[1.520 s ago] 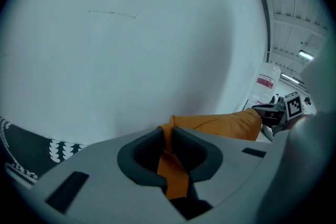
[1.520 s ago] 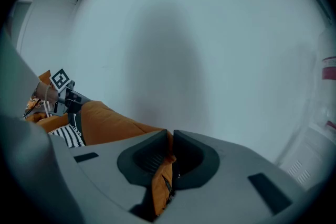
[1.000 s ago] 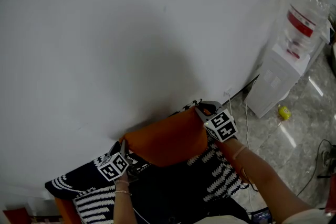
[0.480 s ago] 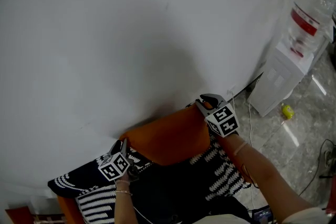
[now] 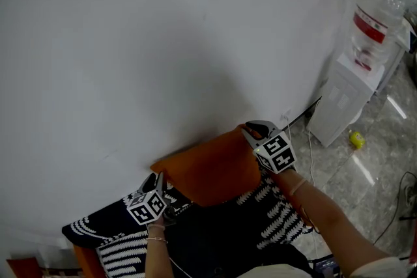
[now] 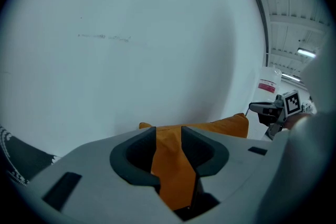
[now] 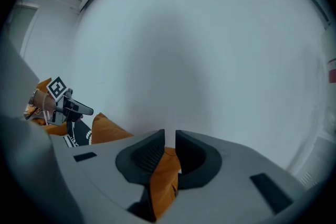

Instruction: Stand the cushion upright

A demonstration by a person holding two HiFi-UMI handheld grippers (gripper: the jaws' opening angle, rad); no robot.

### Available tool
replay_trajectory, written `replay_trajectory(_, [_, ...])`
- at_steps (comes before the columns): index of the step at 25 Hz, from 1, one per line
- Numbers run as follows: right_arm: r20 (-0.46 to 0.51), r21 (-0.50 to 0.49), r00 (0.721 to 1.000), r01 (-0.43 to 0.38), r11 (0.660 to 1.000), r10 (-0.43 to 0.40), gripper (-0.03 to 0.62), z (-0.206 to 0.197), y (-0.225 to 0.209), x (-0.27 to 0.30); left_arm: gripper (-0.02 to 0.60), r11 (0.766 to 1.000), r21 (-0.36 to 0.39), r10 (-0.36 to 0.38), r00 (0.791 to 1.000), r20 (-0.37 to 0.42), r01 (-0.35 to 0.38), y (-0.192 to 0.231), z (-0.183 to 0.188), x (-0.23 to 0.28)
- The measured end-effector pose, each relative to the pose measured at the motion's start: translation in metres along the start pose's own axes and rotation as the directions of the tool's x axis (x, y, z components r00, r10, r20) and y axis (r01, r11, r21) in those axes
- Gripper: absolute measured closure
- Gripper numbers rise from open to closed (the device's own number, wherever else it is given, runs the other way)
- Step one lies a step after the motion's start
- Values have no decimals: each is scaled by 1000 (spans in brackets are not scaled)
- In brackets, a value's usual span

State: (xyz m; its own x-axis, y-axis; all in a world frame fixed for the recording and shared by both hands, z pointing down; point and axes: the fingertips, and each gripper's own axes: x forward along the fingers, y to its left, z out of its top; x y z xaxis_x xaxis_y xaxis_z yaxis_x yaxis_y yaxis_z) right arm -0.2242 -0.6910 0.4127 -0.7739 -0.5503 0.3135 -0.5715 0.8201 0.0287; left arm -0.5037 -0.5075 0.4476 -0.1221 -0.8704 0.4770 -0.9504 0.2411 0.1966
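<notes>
Hand-held grippers left (image 5: pixel 158 178) and right (image 5: pixel 250 131) aloft, pinching cushion (image 5: pixel 212 169) corners, right's jaws just closing.

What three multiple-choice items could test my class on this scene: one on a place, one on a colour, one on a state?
1. Where is the water dispenser?
A. To the right of the cushion, by the wall
B. To the left of the cushion
C. On top of the cushion

2. What colour is the cushion?
A. Green
B. White
C. Orange

3. How do the left gripper and right gripper stand?
A. Both wide open and empty
B. Each shut on the cushion's fabric
C. Only one holds the cushion

Key:
1 A: the head view shows it at the far right, against the wall.
2 C: every view shows orange fabric.
3 B: each gripper view shows orange fabric pinched between its jaws. The left jaws have just eased open a little and the right jaws have just closed further.
</notes>
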Motion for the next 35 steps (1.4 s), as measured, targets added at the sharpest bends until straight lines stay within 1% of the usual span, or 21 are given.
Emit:
replay_trajectory(11, [27, -16, 1000, -8, 1000, 9, 531, 16, 46, -44, 423, 998, 37, -60, 997, 56, 58, -27, 10, -51])
replay_trajectory(17, [35, -18, 999, -14, 1000, 14, 551, 21, 75, -73, 463, 993, 82, -98, 991, 93, 90, -47, 14, -82])
replay_trajectory(20, [43, -14, 999, -12, 1000, 13, 559, 21, 88, -87, 477, 988, 111, -120, 987, 103, 109, -59, 14, -96])
replay_trajectory(26, [58, -12, 998, -8, 1000, 8, 571, 23, 127, -119, 489, 978, 142, -168, 978, 123, 151, -73, 8, -133])
replay_trajectory(31, [77, 1, 997, 1, 1000, -1, 580, 28, 151, -145, 500, 965, 174, -217, 968, 124, 194, -88, 4, -161])
replay_trajectory(35, [97, 3, 995, 15, 1000, -15, 583, 33, 171, -164, 511, 954, 214, -241, 962, 126, 211, -96, 1, -182])
